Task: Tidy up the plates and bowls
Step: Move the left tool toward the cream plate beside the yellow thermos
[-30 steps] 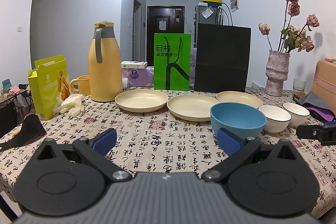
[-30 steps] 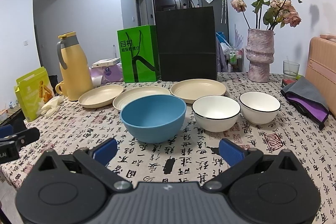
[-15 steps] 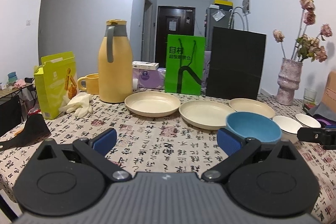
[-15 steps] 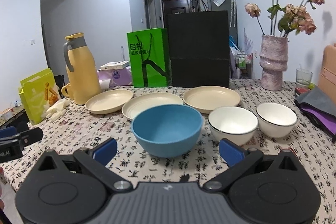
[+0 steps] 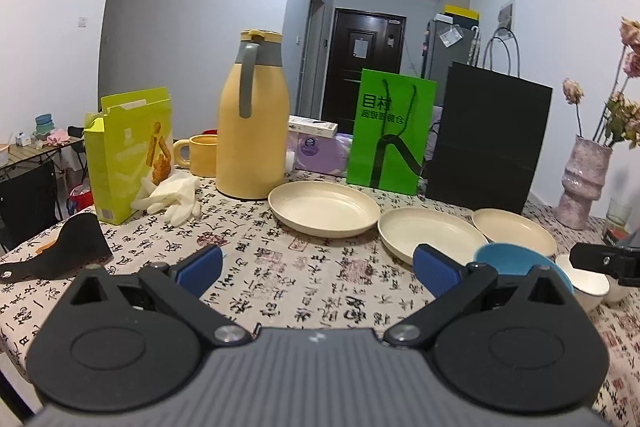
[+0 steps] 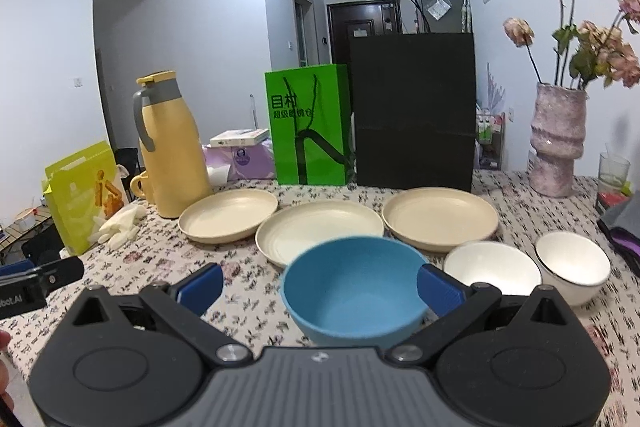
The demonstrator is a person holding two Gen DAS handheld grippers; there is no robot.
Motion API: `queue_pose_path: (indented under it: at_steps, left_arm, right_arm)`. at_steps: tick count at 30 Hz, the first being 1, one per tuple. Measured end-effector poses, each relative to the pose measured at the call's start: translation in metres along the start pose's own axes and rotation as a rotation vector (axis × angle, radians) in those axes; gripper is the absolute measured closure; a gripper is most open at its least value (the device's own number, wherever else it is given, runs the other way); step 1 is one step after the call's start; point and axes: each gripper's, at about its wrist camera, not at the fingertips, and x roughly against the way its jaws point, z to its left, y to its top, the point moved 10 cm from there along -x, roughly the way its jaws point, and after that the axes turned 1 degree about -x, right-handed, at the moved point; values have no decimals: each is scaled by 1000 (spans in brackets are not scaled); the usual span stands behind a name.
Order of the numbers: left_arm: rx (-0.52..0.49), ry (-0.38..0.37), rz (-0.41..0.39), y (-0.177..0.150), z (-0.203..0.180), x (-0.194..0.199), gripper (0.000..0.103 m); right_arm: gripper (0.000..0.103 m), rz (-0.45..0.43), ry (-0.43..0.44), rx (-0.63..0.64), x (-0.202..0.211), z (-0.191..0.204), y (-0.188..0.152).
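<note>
Three cream plates stand in a row on the patterned tablecloth: the left plate (image 5: 323, 207) (image 6: 228, 214), the middle plate (image 5: 430, 233) (image 6: 319, 230) and the right plate (image 5: 514, 229) (image 6: 439, 216). A blue bowl (image 6: 352, 291) (image 5: 505, 257) sits in front of them, with two white bowls (image 6: 491, 265) (image 6: 573, 265) to its right. My left gripper (image 5: 318, 269) is open above the cloth, short of the left plate. My right gripper (image 6: 319, 287) is open, low, close in front of the blue bowl, holding nothing.
A yellow thermos (image 5: 252, 143), a yellow mug (image 5: 198, 155), a green snack box (image 5: 128, 151), white gloves (image 5: 172, 195), green (image 5: 390, 137) and black paper bags (image 5: 490, 141) and a flower vase (image 6: 558, 141) crowd the back. A black object (image 5: 60, 253) lies at the left edge.
Both grippers have dropped lower and tilted up. The left one swung left toward the thermos and left plate. The right one closed in on the blue bowl. Both stay open.
</note>
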Motion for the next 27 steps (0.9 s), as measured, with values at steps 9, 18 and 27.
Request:
queue_pose_path:
  at_steps: [9,18,27]
  left_arm:
    - [47,32,2,19,18,-21,0]
    - [75,91,5,34,36,-43,0]
    - [139,154,5,53,58,-68,0]
  right_arm:
    - [0,-10,45,22,-27,25,24]
    - [0,-13,79,27,-62,42,41]
    - [0,-4,94,23,-95,56,55]
